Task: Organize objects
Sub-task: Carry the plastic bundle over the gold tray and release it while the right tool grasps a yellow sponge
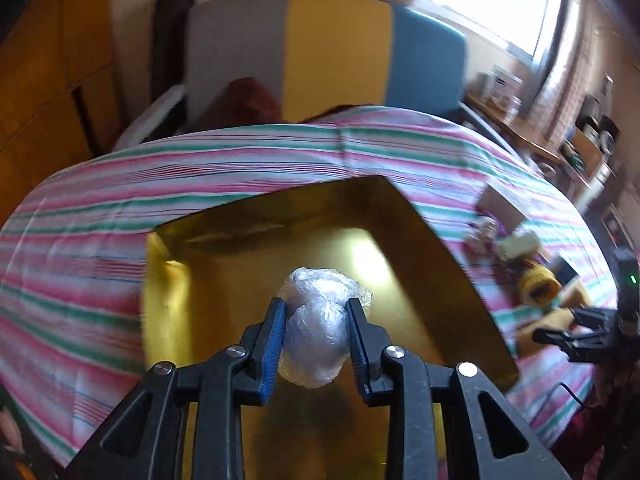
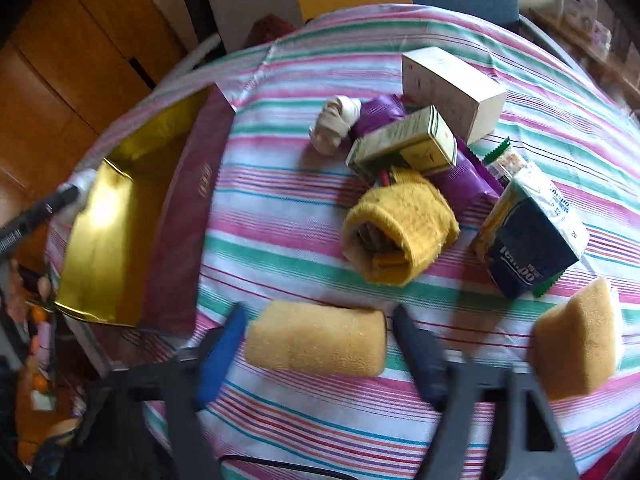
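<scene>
Crumpled clear plastic, a wadded bag (image 1: pixel 316 328), sits clamped between the blue pads of the left gripper (image 1: pixel 316 344), which is nearly closed on it and hangs over the open gold-lined box (image 1: pixel 240 280). At about three o'clock from the box in the left wrist view lies the loose pile on the striped tablecloth (image 1: pixel 100 200), with the right gripper (image 1: pixel 576 332) over it. In the right wrist view, the right gripper (image 2: pixel 316 340) stands partly open, its jaws flanking a yellow sponge (image 2: pixel 316 340) at six o'clock; whether the pads already press on it I cannot tell through the blur. A second sponge (image 2: pixel 576 340) lies at four o'clock, a rolled yellow cloth (image 2: pixel 400 228) at centre, a tissue pack (image 2: pixel 532 236) at three o'clock, and cartons, one green (image 2: pixel 404 144), toward one o'clock. Judging by looks, the sponge is light and soft, so it will squash and spring back; gripping across its short sides near the middle should hold. The plastic wad is featherlight and slippery, so it may cling to a pad on release.
</scene>
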The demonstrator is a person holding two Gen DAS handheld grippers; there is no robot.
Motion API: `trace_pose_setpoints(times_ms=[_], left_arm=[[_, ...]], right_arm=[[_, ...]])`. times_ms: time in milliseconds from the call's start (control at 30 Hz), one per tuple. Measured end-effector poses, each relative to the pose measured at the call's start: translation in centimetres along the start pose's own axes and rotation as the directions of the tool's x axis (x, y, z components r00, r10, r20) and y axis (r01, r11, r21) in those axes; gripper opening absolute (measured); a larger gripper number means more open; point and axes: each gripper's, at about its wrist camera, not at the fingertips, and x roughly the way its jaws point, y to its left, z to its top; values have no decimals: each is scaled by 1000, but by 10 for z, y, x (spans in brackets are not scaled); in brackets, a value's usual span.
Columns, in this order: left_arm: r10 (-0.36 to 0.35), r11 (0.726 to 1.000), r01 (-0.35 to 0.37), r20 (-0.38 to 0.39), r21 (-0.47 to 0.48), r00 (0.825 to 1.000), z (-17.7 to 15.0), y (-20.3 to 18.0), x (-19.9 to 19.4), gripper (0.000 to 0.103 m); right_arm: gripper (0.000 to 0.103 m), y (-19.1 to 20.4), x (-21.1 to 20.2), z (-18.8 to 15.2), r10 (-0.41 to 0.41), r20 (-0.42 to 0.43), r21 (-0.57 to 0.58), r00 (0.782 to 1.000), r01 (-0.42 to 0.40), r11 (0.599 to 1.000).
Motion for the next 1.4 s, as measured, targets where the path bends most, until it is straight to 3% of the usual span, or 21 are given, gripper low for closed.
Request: trace_pose_setpoints(times_ms=[200,300,600,733,900,1100,1400], left_arm=[[108,989,-108,-9,-101,994,10,58,23,30],[125,985,-127,-30,-120,992,16,71,40,30],[188,974,-196,-72,-115,980,33,83,89,31],[187,971,-198,-89,-131,978,33,87,92,39],[175,979,-178,-44,-101,984,27,82,64,42],[133,987,-128,41,-95,990,-4,74,2,42],[57,985,-55,4,-163,998,-77,91,-38,42]], right_arm=[[55,-2,0,1,-24,17,-11,1000,24,1000],[55,-3,-3,2,-18,25,-14,1000,19,1000],[55,6,3,6,-14,25,-30,1000,14,999],[55,5,3,5,-12,25,-28,1000,13,1000],[55,6,4,5,-11,26,-25,1000,12,1000],[55,7,1,3,-11,35,-29,999,12,1000],[55,31,-30,0,22,138,-40,990,-17,999]])
